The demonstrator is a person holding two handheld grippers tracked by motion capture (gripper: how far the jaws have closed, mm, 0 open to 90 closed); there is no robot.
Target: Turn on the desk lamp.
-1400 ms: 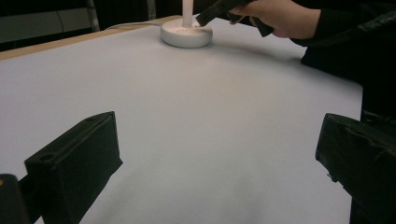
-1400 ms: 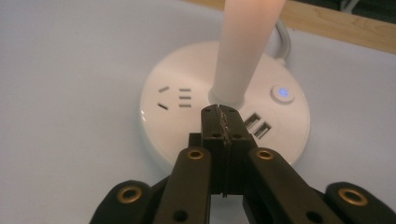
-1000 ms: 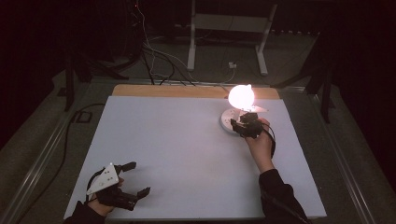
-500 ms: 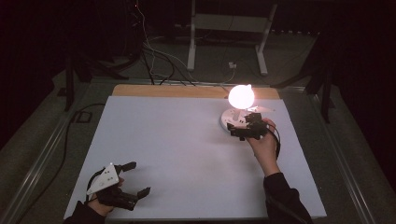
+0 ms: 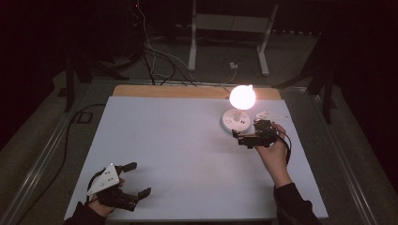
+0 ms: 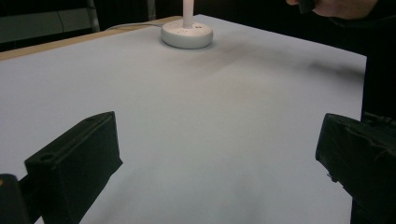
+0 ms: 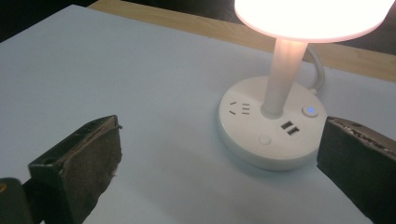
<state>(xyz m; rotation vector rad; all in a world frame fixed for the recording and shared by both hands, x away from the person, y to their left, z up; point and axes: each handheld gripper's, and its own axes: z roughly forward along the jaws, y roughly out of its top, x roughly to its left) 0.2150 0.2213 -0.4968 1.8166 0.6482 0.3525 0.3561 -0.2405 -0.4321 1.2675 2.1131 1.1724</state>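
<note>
A small white table lamp stands lit at the back right of the white table (image 5: 178,140), its glowing shade (image 5: 242,96) above a round base (image 5: 234,123). In the right gripper view the base (image 7: 271,133) shows sockets, two USB ports, a button and a blue light, under the bright shade (image 7: 313,16). My right gripper (image 5: 239,138) hovers just in front of the base, jaws wide apart and empty (image 7: 219,149). My left gripper (image 5: 139,178) rests near the front left corner, open and empty (image 6: 217,140), facing the distant lamp base (image 6: 187,33).
A strip of wooden tabletop (image 5: 187,91) runs along the far edge, and the lamp's cord (image 7: 315,63) leads off over it. Cables (image 5: 155,61) and a metal stand (image 5: 230,28) sit on the dark floor behind. The room around the table is dark.
My right hand and gripper have drawn back a little from the lamp base toward the near side. The lamp stays lit and the left gripper has not moved.
</note>
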